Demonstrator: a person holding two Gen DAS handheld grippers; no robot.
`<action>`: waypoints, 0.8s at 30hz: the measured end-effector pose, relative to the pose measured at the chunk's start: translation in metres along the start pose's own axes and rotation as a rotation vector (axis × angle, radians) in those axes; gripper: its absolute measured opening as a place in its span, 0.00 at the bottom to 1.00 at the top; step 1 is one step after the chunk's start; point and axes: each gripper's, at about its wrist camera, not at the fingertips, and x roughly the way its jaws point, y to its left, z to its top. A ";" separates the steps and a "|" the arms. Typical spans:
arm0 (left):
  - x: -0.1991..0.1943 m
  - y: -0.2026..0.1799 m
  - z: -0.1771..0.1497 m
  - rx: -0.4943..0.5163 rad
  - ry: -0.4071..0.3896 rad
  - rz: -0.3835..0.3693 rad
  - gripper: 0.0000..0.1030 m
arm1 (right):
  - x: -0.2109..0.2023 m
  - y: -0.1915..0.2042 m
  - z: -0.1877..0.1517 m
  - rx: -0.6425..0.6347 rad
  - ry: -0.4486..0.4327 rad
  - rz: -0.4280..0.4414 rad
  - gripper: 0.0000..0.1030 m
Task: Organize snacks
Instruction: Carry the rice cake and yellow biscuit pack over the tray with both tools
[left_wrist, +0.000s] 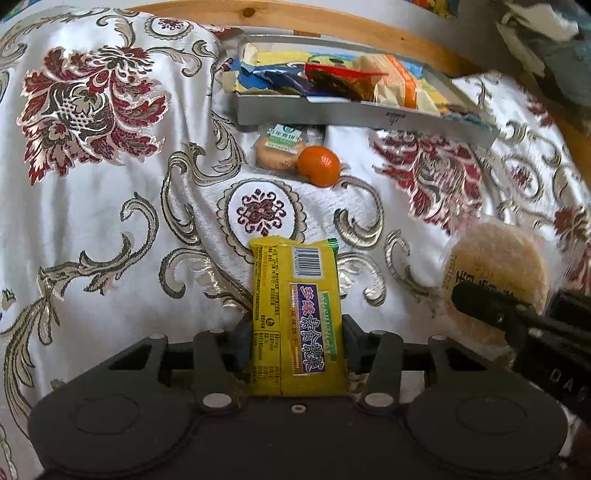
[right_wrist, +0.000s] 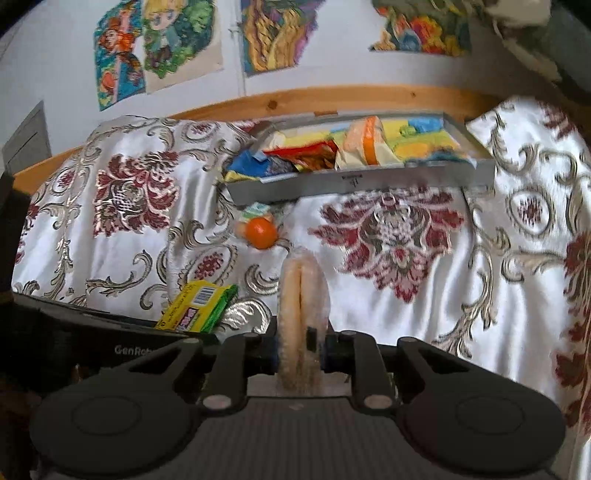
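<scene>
While two grippers are raised over the bed, one snack is clamped in each. The left gripper (left_wrist: 297, 332) is closed on one flat, rectangular yellow biscuit packet (left_wrist: 295, 314) of glossy film, printed with a barcode and a purple label. The right gripper (right_wrist: 300, 347) is pinched on a clear-wrapped pack of two round, pale, grainy rice crackers (right_wrist: 301, 317), held on edge between the jaws. One shallow grey cardboard tray (left_wrist: 354, 114) is seen farther back near the wooden bed rail (right_wrist: 332, 98), filled with crinkled wrappers in yellow, blue, red and orange; their number cannot be told. Just in front of the tray, one smooth, round orange (left_wrist: 318, 165) is seen touching one wrapped round biscuit (left_wrist: 277, 147) with a green label. Everything is set on one satin bedspread (left_wrist: 110, 221), white with dark red flowers and silver scrolls. Three colourful pictures (right_wrist: 159, 48) are fixed to the wall.
</scene>
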 end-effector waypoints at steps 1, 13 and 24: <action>-0.002 0.000 0.001 -0.009 -0.007 -0.010 0.48 | -0.002 0.002 0.001 -0.011 -0.012 0.001 0.20; -0.030 0.002 0.025 -0.043 -0.155 -0.032 0.48 | -0.011 0.001 0.018 -0.067 -0.082 -0.016 0.21; -0.011 0.006 0.141 -0.089 -0.302 -0.065 0.48 | 0.023 -0.037 0.104 -0.160 -0.214 -0.083 0.21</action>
